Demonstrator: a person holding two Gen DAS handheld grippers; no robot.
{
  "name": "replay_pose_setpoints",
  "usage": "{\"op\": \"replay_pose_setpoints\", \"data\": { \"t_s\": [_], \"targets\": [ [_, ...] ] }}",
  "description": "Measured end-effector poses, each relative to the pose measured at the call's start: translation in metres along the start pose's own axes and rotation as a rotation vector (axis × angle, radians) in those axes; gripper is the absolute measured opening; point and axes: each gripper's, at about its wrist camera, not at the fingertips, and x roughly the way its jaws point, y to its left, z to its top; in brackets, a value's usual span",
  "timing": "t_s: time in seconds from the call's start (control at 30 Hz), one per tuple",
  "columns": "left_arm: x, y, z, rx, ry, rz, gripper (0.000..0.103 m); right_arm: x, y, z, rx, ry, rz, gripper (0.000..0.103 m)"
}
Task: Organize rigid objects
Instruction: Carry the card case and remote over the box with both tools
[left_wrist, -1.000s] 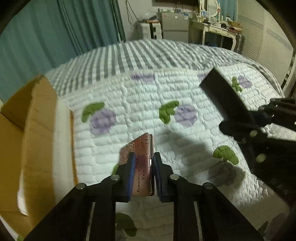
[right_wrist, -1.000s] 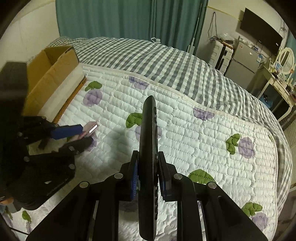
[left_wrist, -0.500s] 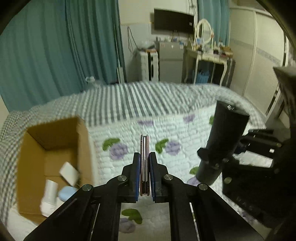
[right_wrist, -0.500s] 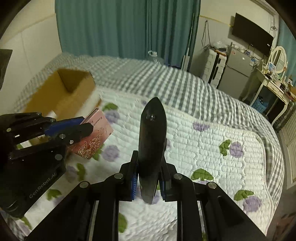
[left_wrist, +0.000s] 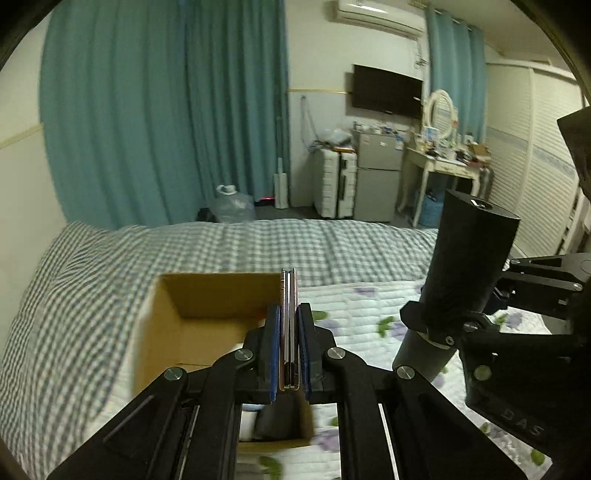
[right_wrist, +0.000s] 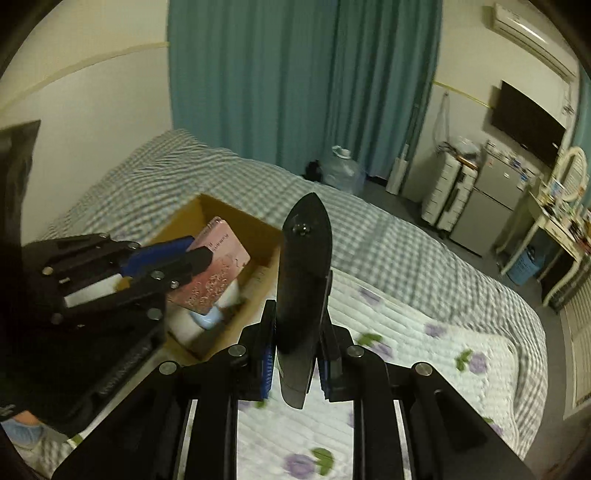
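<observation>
My left gripper (left_wrist: 287, 347) pinches a flat pink case (left_wrist: 288, 325) edge-on between its blue pads, holding it in the air over the open cardboard box (left_wrist: 207, 295) just ahead and below. My right gripper (right_wrist: 297, 343) clamps a black remote (right_wrist: 303, 291) upright, off to the right of the box, above the quilted bedspread (right_wrist: 424, 354).

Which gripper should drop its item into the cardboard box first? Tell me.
Left. The left gripper already holds the pink rectangular case over the open cardboard box; the right gripper's black remote hangs beside it.
</observation>
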Motion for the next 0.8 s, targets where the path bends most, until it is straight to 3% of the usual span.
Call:
{"op": "replay_pose_setpoints", "data": {
  "t_s": [0.2,0.4,0.8],
  "targets": [
    [0.011,0.054,-0.014,-0.057,0.031,0.053,0.009,0.025,0.053,0.024,-0.059,0.031,0.074,0.018],
    [0.030,0.083,-0.031,-0.095,0.067,0.076,0.009,0.072,0.083,0.033,-0.072,0.098,0.121,0.018],
    [0.082,0.093,-0.051,-0.094,0.145,0.062,0.009,0.164,0.087,0.019,-0.071,0.270,0.114,0.018]
  ]
}}
